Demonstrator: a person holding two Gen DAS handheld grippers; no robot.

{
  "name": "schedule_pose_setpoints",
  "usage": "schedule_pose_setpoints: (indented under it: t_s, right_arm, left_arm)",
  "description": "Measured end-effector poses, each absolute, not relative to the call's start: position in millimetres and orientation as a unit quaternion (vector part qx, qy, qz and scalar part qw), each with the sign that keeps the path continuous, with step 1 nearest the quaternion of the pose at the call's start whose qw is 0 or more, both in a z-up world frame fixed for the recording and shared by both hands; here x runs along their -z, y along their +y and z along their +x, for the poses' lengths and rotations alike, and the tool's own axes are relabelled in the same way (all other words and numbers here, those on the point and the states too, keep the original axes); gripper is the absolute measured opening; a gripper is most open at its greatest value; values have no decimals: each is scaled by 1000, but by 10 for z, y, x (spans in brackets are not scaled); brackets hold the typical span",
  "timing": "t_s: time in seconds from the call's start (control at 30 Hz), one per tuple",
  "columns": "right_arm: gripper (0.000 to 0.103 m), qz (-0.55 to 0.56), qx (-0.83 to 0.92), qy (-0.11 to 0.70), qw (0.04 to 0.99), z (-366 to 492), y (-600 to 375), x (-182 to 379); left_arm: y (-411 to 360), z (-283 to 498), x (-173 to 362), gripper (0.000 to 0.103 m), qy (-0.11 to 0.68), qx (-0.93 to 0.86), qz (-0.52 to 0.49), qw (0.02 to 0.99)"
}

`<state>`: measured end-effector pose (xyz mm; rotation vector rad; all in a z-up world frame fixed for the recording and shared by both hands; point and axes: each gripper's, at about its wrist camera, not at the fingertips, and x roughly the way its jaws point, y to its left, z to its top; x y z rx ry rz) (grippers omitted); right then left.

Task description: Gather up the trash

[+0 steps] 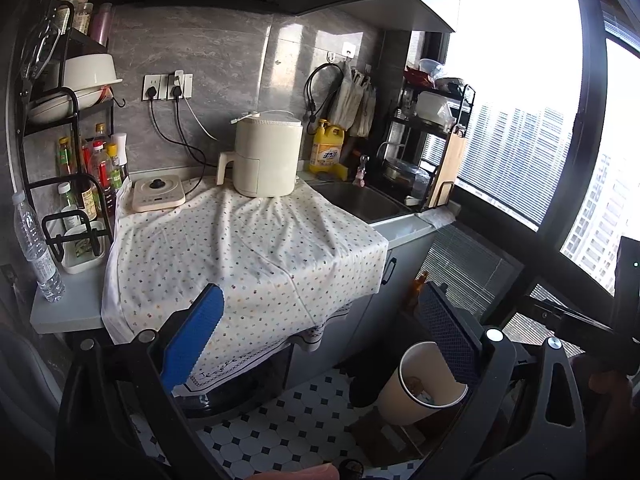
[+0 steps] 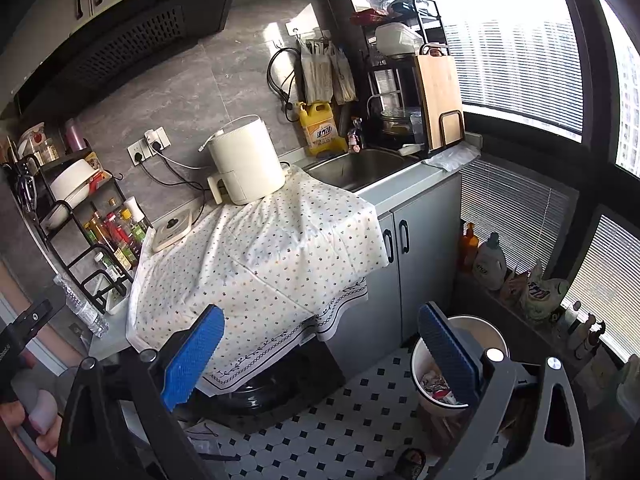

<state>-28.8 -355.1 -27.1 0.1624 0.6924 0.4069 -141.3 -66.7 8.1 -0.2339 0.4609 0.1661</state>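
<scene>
Cloth (image 2: 260, 256) drapes the whole surface (image 1: 64, 312) and shows me no loose litter, so the only trash in sight sits in the pale bin (image 2: 496, 332) on the tiled floor (image 2: 340, 420) beside the grey cabinet (image 2: 424, 240). Scraps (image 2: 436, 384) inside look like crumpled wrappers, so I judge them light, soft and easily crushed, best pinched at a raised fold, not the bin's thin rim. Both my left tool (image 1: 320, 344) and right tool (image 2: 320, 352) hang spread, gripping nothing.
</scene>
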Motion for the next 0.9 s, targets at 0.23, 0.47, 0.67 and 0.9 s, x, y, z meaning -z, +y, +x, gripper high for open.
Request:
schedule_pose_setpoints:
  t_s: [0.23, 0.47, 0.67, 0.9]
  right_arm:
    - [95, 78, -197, 338, 917, -303, -3557, 299]
    - [95, 78, -186, 344, 917, -303, -3599, 363]
    - [95, 78, -178, 350, 916, -300, -3606, 417]
    - [95, 76, -174, 349, 918, -231, -3515, 407]
  left_arm:
    - [-667, -1411, -78, 97, 228, -81, -115, 963]
    - [-665, -1395, -5, 97, 231, -72, -112, 964]
    - [-652, -1303, 23, 97, 237, -62, -112, 963]
    - [-560, -1184, 48, 97, 246, -61, -117, 960]
